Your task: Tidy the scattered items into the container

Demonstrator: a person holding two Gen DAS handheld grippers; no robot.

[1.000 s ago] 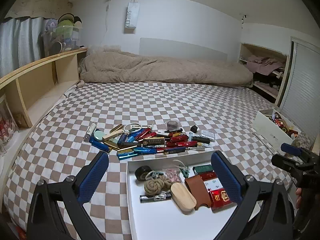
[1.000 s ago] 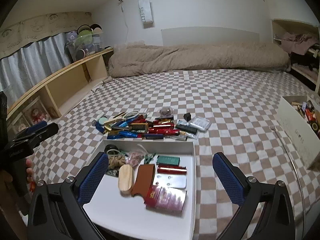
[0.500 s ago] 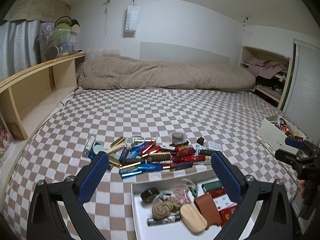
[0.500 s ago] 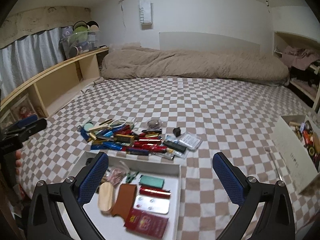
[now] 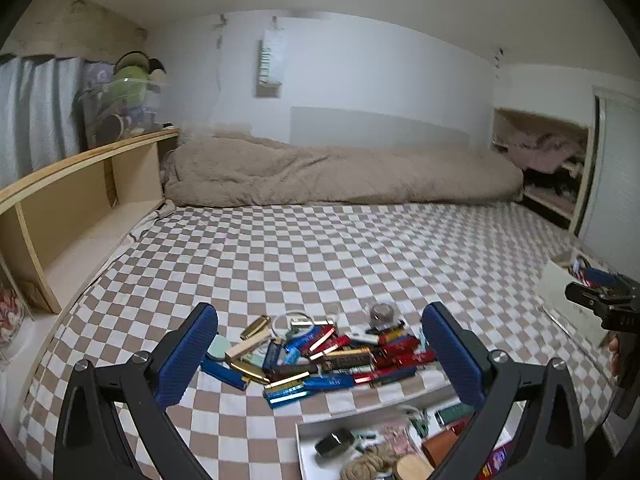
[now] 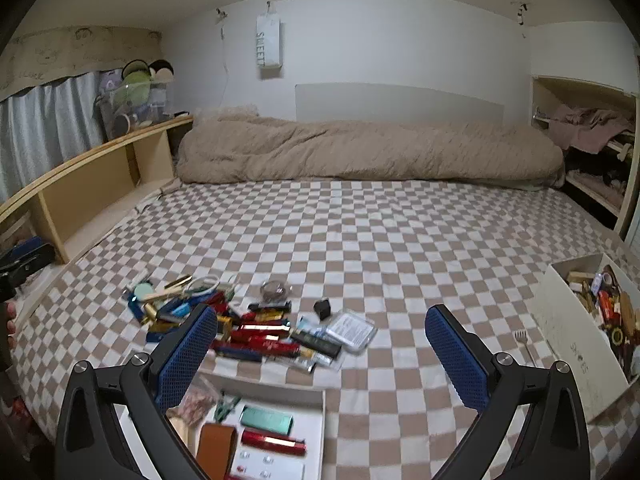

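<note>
Right wrist: red lighter (image 6: pixel 273 437) lying crosswise.

Heap of small metallic bars and tubes (image 6: pixel 240 328) on checkered bedsheet (image 6: pixel 380 240). White shallow tray (image 6: pixel 316 432) just in front of heap. Open white cardboard box (image 6: pixel 576 344) far right. Rumpled beige duvet (image 6: pixel 360 152) behind. Wooden shelf (image 6: pixel 92 184) left.

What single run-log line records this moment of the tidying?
phase: approach | left gripper: open, empty | right gripper: open, empty | scattered items: on bedspread | white tray: partly filled

Both wrist views face bedward (sharing pile (image 5: pixel 320 356)).
</note>
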